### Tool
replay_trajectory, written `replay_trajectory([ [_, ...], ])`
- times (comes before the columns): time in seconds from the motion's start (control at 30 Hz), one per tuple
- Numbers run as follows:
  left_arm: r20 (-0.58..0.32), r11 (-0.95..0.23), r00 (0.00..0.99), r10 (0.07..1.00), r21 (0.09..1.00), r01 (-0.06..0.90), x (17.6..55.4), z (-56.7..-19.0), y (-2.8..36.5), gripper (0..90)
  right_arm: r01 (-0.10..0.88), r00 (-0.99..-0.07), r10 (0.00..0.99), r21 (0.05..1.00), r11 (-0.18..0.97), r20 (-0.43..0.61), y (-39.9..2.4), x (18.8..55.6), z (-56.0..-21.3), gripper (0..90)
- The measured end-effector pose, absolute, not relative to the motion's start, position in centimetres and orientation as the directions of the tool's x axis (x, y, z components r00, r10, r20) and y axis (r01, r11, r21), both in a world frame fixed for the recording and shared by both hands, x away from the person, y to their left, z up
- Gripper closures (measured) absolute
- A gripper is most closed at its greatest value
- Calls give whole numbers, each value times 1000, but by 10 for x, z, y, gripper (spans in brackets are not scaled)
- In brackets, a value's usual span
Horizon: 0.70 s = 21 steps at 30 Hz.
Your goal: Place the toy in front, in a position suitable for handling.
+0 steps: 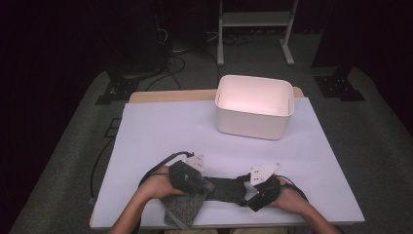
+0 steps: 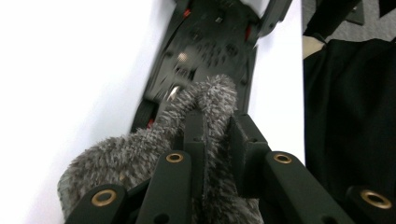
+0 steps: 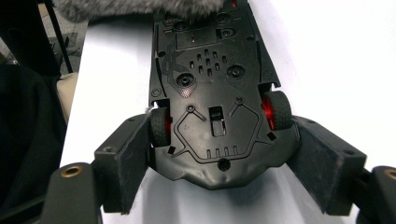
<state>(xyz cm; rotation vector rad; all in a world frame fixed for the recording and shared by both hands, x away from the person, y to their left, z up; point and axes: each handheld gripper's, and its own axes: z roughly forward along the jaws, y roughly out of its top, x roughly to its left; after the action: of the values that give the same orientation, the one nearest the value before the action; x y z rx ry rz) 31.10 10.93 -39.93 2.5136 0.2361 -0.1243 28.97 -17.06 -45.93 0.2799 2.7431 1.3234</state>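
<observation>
While a person sits at the near edge of a table covered with a white sheet (image 1: 160, 126), both forearms reach in from the bottom of the high view, each hand holding a black two-jaw gripper. Between the hands lies a black toy car (image 1: 223, 189), turned belly-up so its flat underside and red-hubbed wheels face the camera. The right gripper (image 3: 223, 151) clamps the car's near end, one padded jaw pressed against each side beside a wheel. The left gripper (image 2: 215, 133) has its jaws closed together on a fold of fuzzy grey cloth (image 2: 140, 154), which rests against the car's far end. In the high view the cloth (image 1: 184, 207) spreads over the sheet near the table's front edge, below the left hand (image 1: 156, 185). The left gripper view is slightly blurred, so whether the cloth actually presses on the car's underside is hard to tell. Farther back, well apart from the hands, stands a white rectangular bin (image 1: 254, 108).
</observation>
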Motion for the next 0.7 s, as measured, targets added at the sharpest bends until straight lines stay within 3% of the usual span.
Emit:
replay_trajectory([
  [0.3,-142,-779,969,201,577,246,323,-398,121,778,119,-981,195,775,621,-6,-167,290,-457,232],
  [0.7,-124,-792,979,164,576,205,332,-393,90,770,72,-987,155,755,651,-39,-160,292,-459,231],
])
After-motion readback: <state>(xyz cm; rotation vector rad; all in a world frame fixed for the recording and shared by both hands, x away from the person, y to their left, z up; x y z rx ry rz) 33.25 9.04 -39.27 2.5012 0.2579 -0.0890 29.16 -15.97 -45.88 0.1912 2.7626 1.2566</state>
